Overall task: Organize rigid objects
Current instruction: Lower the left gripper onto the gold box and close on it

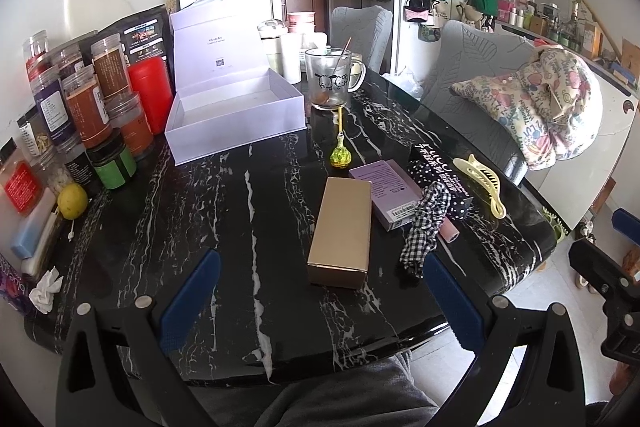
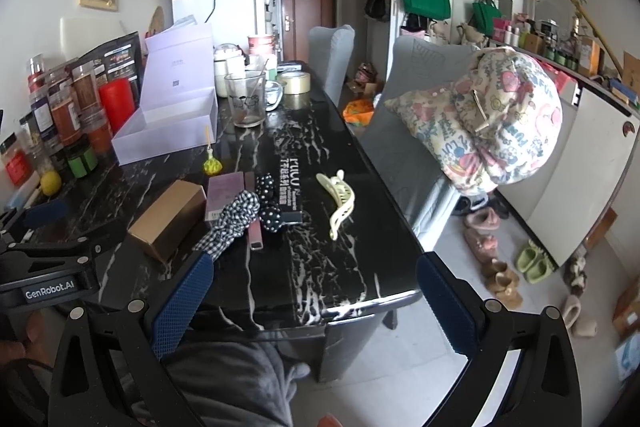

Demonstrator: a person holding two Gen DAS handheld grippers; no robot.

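Far to the left of both tools, a row of clear plastic jars with brown and orange contents [image 1: 86, 107] lines the edge of the black white-veined marble table [image 1: 224, 227], with a yellow lemon [image 1: 72, 200] lying at the near end of that row. Ahead and left of the left gripper [image 1: 320, 297] stands the open white cardboard box with its lid tipped up [image 1: 236, 107], nothing visible inside it. The left gripper hovers over the near table edge, its blue-padded fingers spread wide and holding nothing; straight ahead, just beyond its fingertips, lies the long gold cardboard box [image 1: 340, 233], flat on the marble. Touching its right side is a flat lilac carton [image 1: 386, 193], partly covered by a black-and-white checked fabric scrunchie [image 1: 424, 227]. Further right, ahead of the right gripper [image 2: 316, 297], rests a pale yellow plastic claw hair clip [image 2: 338, 201]; this gripper too is spread apart and carries nothing, poised above the table corner.
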